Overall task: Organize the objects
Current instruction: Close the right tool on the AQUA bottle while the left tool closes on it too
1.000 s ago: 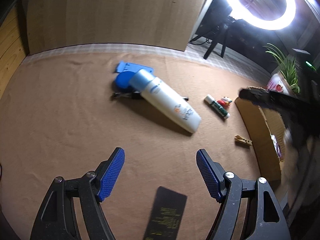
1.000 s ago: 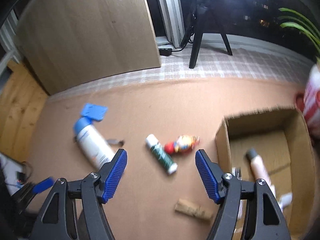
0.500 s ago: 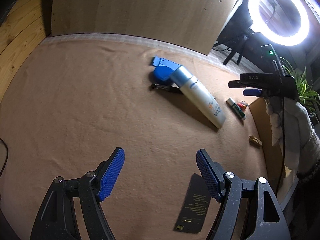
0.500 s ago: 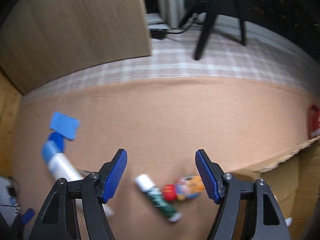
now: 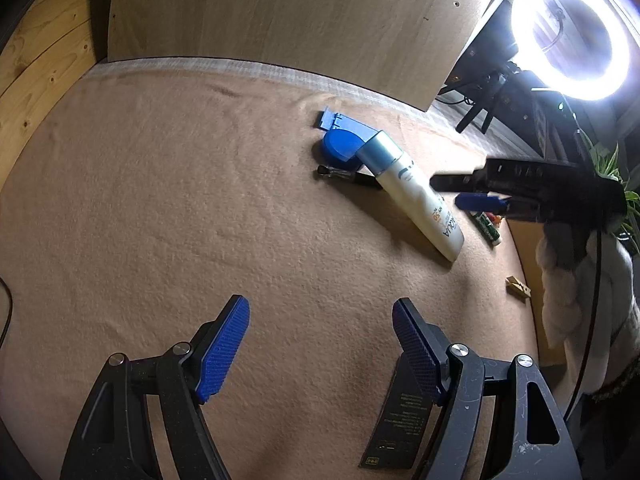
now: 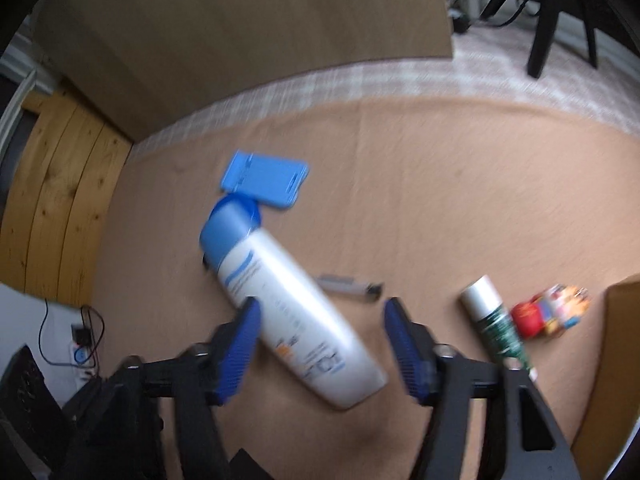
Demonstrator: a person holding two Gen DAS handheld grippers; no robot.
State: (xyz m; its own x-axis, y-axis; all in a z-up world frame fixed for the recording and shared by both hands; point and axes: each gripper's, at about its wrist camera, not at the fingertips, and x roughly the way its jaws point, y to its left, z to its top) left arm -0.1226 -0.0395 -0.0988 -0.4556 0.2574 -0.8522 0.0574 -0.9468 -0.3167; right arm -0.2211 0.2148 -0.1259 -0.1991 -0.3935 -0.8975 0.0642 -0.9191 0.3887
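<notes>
**Right gripper closing around the white bottle**

Our right gripper (image 6: 320, 344) points down at the white bottle (image 6: 296, 320), which lies on its side on the tan blanket (image 5: 160, 200) with its blue cap (image 6: 226, 232) pointing away from us. The bottle's lower body sits between the blue pads (image 6: 236, 352). The jaws have just been closing, but we see a gap on the right side, so the pads do not yet press on it. The view is blurred, and we cannot read the print here.

From the left wrist view the label reads "AQUA" near the bottle's base, with an orange mark beside it. Our left gripper (image 5: 320, 344) hangs wide over bare blanket, holding nothing; a black card (image 5: 400, 428) with small gold print, too small to read, lies under its right finger.

Right of the right gripper lie a green-and-white tube (image 6: 496, 320) and a small colourful toy (image 6: 552, 314), just beside the cardboard box (image 6: 616, 360). Beyond the bottle's cap lies a flat blue plastic piece (image 6: 264, 180).
</notes>
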